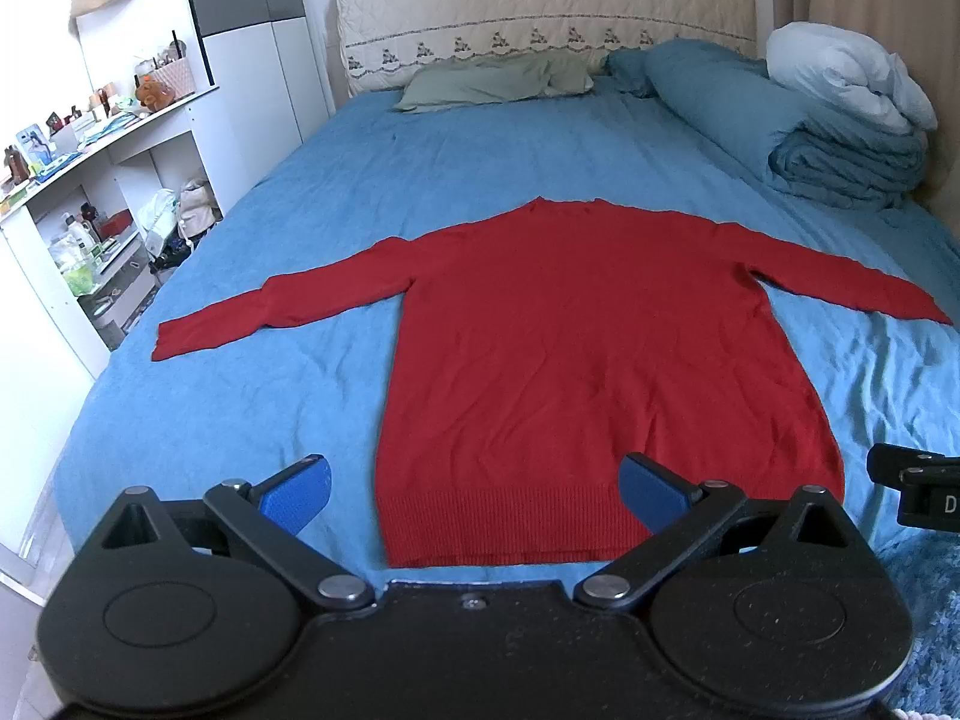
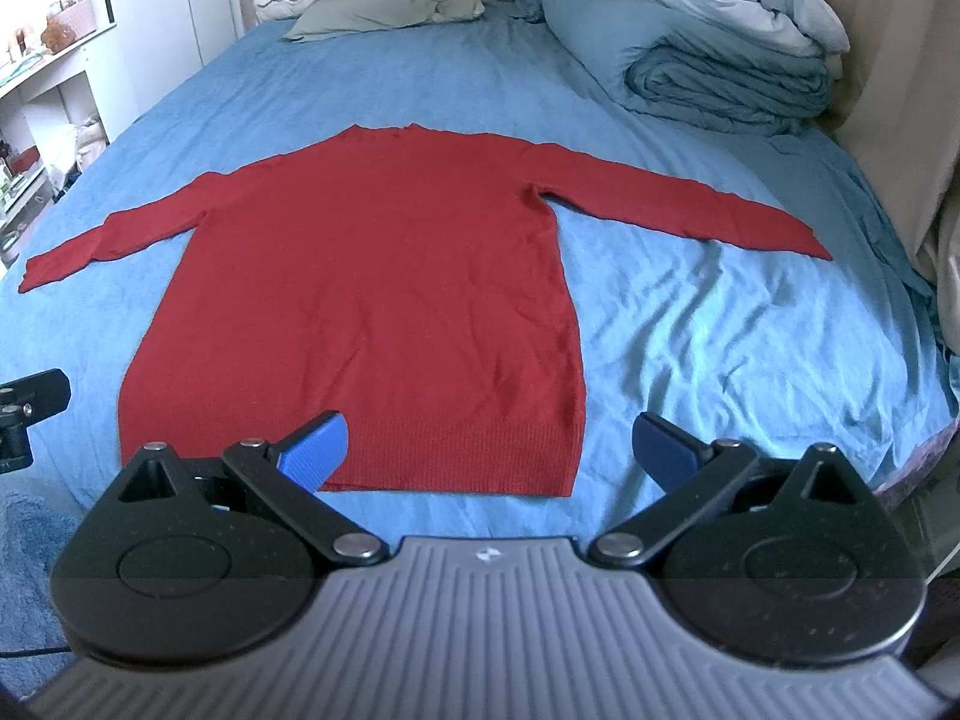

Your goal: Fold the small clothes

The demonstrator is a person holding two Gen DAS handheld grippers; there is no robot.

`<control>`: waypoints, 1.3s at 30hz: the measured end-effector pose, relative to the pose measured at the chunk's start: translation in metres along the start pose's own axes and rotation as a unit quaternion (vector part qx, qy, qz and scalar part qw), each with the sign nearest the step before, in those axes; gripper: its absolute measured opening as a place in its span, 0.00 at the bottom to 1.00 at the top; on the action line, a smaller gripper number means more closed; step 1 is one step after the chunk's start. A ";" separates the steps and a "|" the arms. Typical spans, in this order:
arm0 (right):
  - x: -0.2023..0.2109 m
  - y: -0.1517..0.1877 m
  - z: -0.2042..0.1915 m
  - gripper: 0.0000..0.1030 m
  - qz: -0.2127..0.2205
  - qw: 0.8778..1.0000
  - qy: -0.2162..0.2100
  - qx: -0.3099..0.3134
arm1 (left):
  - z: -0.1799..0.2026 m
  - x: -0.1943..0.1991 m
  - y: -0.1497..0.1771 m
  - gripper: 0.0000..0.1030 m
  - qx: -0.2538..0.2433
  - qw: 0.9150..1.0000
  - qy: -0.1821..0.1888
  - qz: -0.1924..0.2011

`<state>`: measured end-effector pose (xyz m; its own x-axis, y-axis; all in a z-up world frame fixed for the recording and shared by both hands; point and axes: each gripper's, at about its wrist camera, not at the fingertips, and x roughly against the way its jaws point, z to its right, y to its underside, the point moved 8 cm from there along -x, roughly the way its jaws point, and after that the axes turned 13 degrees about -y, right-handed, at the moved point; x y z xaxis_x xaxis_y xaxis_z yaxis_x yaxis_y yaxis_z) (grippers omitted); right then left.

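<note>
Left wrist: red sweater point(image 1: 588, 348) flat on blue bedsheet point(image 1: 288, 228).

We see sweater point(image 1: 576, 336) flat on bed point(image 1: 360, 180), hem nearest us, sleeves spread left and right. Pillow point(image 1: 486, 81) behind it at headboard point(image 1: 540, 6). Folded quilt point(image 1: 840, 162) stacked far right. Shelf unit point(image 1: 90, 180) left of bed. Left hand-held gripper point(image 1: 474, 489) over hem; right hand-held gripper point(image 2: 489, 444) over hem's right corner.

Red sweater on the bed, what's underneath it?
The red sweater lies flat, sleeves spread, directly on the blue bedsheet. Anything beneath its body is covered, though no lump shows.
</note>
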<state>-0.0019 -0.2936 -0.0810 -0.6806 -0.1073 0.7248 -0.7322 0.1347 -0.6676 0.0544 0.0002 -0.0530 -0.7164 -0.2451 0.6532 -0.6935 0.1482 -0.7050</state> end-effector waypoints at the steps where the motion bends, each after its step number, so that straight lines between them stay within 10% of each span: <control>1: 0.000 0.000 0.000 1.00 0.000 1.000 0.000 0.000 | 0.000 0.000 0.000 1.00 0.000 1.000 0.000 0.000; 39: 0.001 -0.001 -0.005 1.00 -0.001 1.000 -0.003 0.007 | -0.002 0.001 -0.001 1.00 0.005 1.000 0.003 -0.001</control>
<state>-0.0011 -0.2890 -0.0787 -0.6787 -0.1140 0.7255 -0.7343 0.1208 -0.6680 0.0544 0.0020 -0.0514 -0.7154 -0.2400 0.6563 -0.6943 0.1377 -0.7064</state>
